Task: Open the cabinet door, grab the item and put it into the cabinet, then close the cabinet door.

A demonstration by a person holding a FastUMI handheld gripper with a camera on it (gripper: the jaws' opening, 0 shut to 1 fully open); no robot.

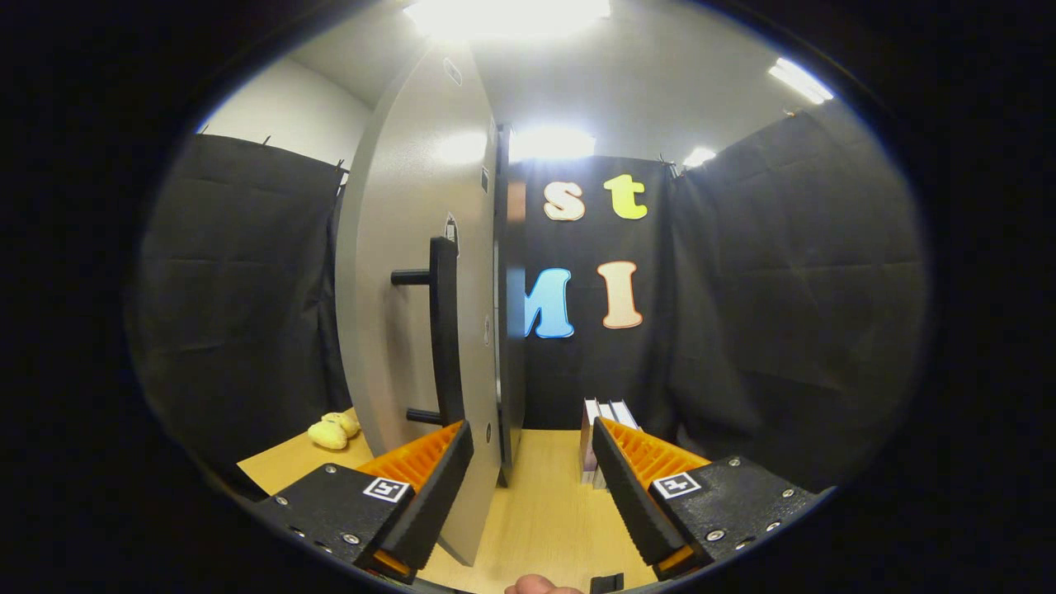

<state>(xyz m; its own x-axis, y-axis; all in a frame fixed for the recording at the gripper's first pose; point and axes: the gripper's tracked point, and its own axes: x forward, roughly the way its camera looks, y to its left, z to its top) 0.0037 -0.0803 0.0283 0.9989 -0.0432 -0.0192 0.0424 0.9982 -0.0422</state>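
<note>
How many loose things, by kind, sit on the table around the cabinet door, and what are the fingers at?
Yellow plush toy, beyond the door, near the curtain: 1
Upright books, ahead of one of the fingers: 3, as far as the spines show
Total: 4
The gripper is open, holding nothing; the cabinet door with its black handle stands ajar just ahead.

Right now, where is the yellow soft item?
In the gripper view, the yellow soft item lies on the wooden table, to the left beyond the cabinet door, near the black cloth wall. The open gripper is not near it.
</note>
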